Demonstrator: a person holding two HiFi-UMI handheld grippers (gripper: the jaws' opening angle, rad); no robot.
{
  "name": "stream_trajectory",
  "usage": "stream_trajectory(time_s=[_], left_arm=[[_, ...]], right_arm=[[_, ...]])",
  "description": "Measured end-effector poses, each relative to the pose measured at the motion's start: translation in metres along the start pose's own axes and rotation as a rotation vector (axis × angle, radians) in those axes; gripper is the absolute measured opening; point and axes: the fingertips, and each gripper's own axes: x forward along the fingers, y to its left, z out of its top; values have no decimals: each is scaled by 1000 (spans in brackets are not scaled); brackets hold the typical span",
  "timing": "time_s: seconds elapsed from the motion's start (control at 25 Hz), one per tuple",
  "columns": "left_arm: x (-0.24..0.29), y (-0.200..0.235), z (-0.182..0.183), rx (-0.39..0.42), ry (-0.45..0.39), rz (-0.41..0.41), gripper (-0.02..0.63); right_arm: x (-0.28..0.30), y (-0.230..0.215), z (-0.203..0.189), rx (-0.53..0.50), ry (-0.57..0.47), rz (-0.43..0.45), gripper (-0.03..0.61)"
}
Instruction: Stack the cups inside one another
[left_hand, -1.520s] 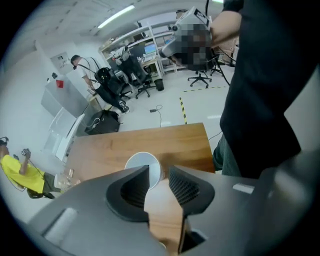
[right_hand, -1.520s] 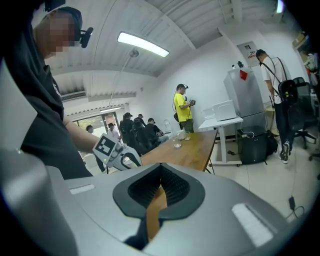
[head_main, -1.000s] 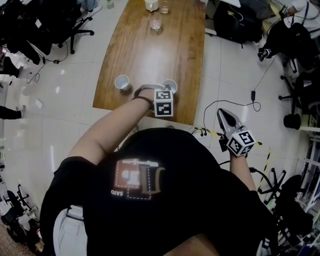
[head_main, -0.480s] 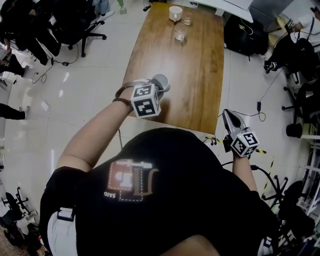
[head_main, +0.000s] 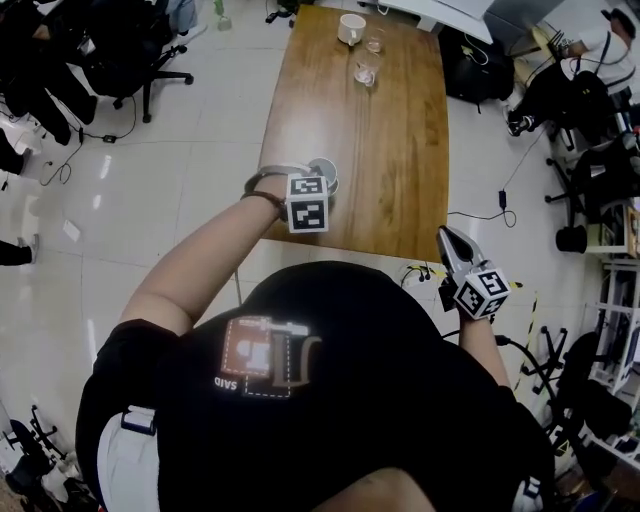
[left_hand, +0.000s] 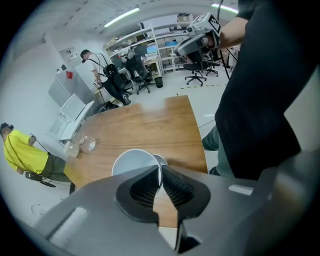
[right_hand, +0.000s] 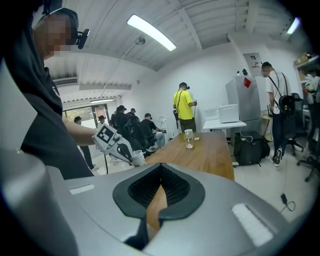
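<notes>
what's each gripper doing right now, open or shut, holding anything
Left gripper: shut on the rim of the white cup.
Right gripper: shut, nothing between its jaws.

Seen from my remote station, the only lettering I can make out is on the pale print (head_main: 262, 357) of the person's black shirt (head_main: 400, 400): small letters that seem to read "SAID". The left marker cube (head_main: 308, 204) and right marker cube (head_main: 481, 292) bear black-and-white square codes, no words. A red label (right_hand: 246, 71) on the grey cabinet (right_hand: 242, 95) is too small to read.
</notes>
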Motion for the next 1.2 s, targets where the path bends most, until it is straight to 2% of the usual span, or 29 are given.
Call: stream_trajectory(time_s=[0.08, 0.16, 0.24, 0.32, 0.4, 0.48, 0.6, 0.72, 0.8, 0.84, 0.92, 1.04, 1.2], left_arm=[[18, -1, -5, -4, 28, -18, 23], [26, -1, -7, -44, 31, -22, 93], [17, 5, 0, -113, -2, 2, 141], [-7, 20, 12, -211, -75, 71, 149], [-42, 38, 25, -367, -212, 169, 149], [-81, 50, 32, -567, -401, 255, 147], [-129, 50, 27, -843, -705, 328, 131], [-159, 34, 12, -1044, -980, 377, 83], [-166, 18, 3, -1129, -1110, 394, 39], [-164, 10, -1, -1152, -1137, 401, 19], [-149, -3, -5, -1172, -1117, 399, 2], [-128, -16, -5, -1165, -1055, 365, 2], [-127, -17, -5, -1154, -1065, 335, 2]], right_arm=[[-6, -4, -1, -1, 5, -7, 14], [-11, -13, -3, -4, 2, -6, 14], [-16, -23, -5, -15, 6, 12, 14], [-19, -34, -3, -25, 3, 41, 14], [-21, -44, 5, -39, -10, 78, 14], [-23, -52, 14, -48, -33, 114, 14], [-20, -65, 26, -47, -80, 147, 14], [-13, -66, 31, -47, -107, 177, 14], [-8, -59, 31, -52, -101, 200, 14], [-5, -55, 30, -54, -96, 210, 14], [1, -49, 27, -53, -88, 227, 14], [9, -41, 16, -41, -69, 235, 14], [9, -36, 3, -22, -45, 223, 14]])
